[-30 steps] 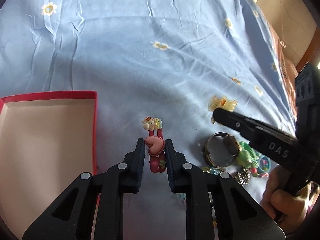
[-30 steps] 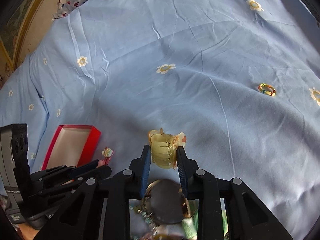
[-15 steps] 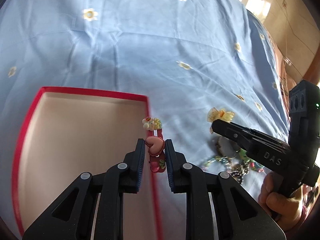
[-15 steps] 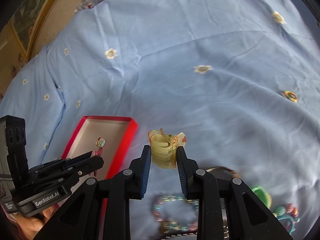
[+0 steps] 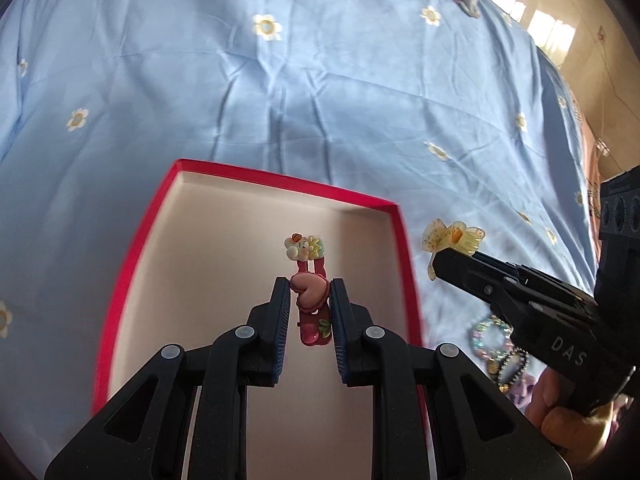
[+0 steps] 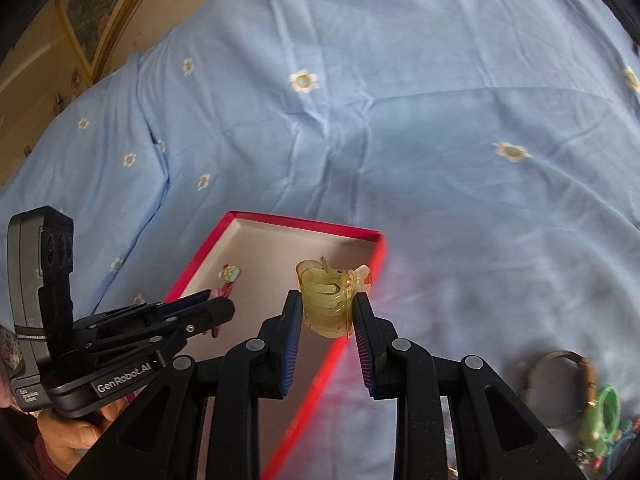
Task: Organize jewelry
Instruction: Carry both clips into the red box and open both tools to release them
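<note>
My left gripper [image 5: 309, 292] is shut on a pink hair clip [image 5: 310, 300] with a heart and a small cartoon charm, held above the inside of the red box [image 5: 256, 178]. My right gripper [image 6: 326, 304] is shut on a yellow translucent claw clip [image 6: 326, 300], held over the box's right rim [image 6: 360, 280]. The right gripper also shows in the left wrist view [image 5: 448, 256], just right of the box, with the claw clip [image 5: 452, 238] at its tip. The left gripper shows in the right wrist view [image 6: 218, 306], over the box.
A heap of jewelry lies right of the box on the blue flowered bedsheet [image 5: 320, 80]: a watch [image 6: 568, 384], green pieces [image 6: 604, 412] and a beaded bracelet [image 5: 490, 338]. The box shows a pale bare floor [image 5: 224, 280].
Both grippers have moved left with their clips. The left one went from above the sheet to over the box's inside; the right one left the jewelry heap and reached the box's right rim.
</note>
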Action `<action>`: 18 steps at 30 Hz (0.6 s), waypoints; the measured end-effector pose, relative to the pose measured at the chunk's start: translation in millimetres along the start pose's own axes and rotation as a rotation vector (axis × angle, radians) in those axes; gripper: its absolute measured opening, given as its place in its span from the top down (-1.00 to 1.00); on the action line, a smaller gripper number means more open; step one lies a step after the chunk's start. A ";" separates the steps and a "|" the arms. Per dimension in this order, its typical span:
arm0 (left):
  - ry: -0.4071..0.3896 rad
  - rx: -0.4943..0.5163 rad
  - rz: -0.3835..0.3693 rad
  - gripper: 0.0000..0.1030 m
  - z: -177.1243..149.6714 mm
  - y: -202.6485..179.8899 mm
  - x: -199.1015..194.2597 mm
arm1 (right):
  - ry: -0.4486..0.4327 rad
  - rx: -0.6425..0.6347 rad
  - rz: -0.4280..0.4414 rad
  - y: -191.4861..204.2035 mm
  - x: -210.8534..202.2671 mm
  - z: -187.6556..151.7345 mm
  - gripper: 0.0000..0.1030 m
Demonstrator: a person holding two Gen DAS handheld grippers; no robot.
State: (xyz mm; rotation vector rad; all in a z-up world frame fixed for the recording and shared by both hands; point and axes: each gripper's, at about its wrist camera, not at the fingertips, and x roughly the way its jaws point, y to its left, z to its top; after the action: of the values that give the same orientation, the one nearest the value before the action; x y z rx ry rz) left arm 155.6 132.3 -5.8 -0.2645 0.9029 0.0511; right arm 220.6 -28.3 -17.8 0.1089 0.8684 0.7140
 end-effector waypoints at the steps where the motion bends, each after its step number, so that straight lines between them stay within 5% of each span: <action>1: 0.000 -0.003 0.005 0.65 1.4 4.0 1.0 | -0.001 -0.006 0.002 3.7 2.9 0.7 0.50; 18: 0.081 -0.018 0.069 0.65 11.6 38.1 46.6 | 0.074 -0.072 -0.014 24.4 74.8 1.1 0.50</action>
State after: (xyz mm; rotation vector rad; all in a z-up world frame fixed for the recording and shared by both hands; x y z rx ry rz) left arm 187.5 168.9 -43.2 -0.2537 0.9927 0.1134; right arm 240.9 36.6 -57.6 0.0125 0.9119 0.7387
